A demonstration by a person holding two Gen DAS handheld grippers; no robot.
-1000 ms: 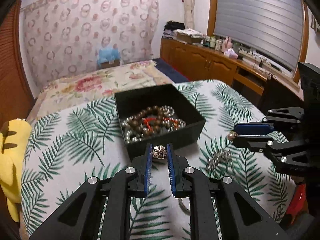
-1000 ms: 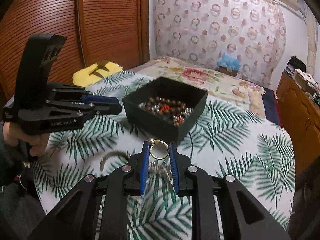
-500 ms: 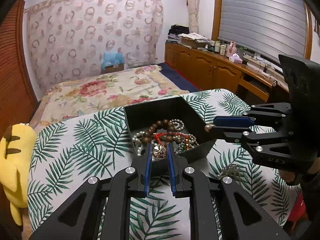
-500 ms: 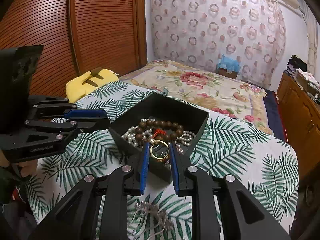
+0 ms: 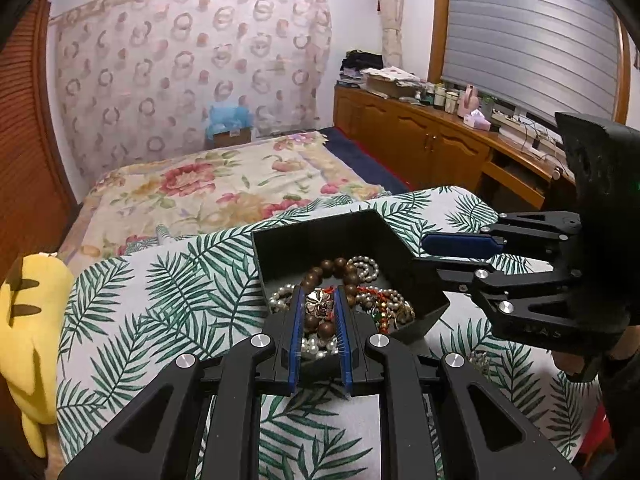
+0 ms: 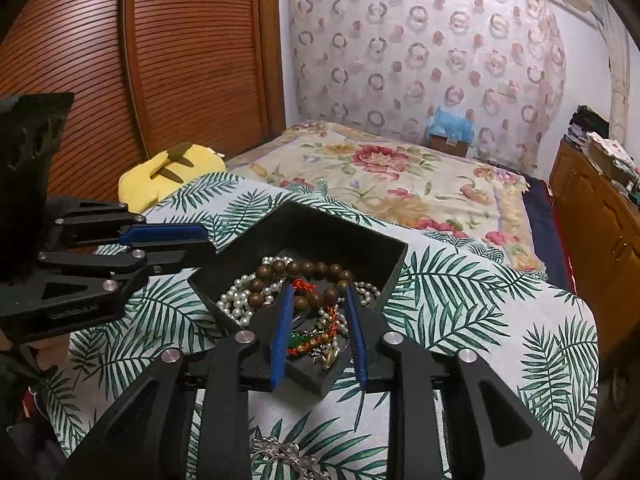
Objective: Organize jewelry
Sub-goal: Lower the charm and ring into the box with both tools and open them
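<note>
My left gripper (image 5: 319, 305) is closed on a small flower-shaped silver ornament (image 5: 319, 304), pinched between its two blue pads and held just over the near part of the black box (image 5: 320, 236). The box sits on the palm-leaf tablecloth (image 5: 160, 292) and holds a tangle of jewelry: a brown wooden bead bracelet (image 6: 304, 270), strings of pearls (image 6: 236, 300), and a red and green cord piece (image 6: 308, 340). My right gripper (image 6: 316, 300) hangs over the same box with its fingers spread wide apart and nothing between them; the gold ring I cannot pick out among the pile beneath. A silver chain piece (image 6: 284, 454) lies on the cloth just outside the box, near the right gripper's base. A yellow plush toy (image 5: 28, 328) rests beside the table.
</note>
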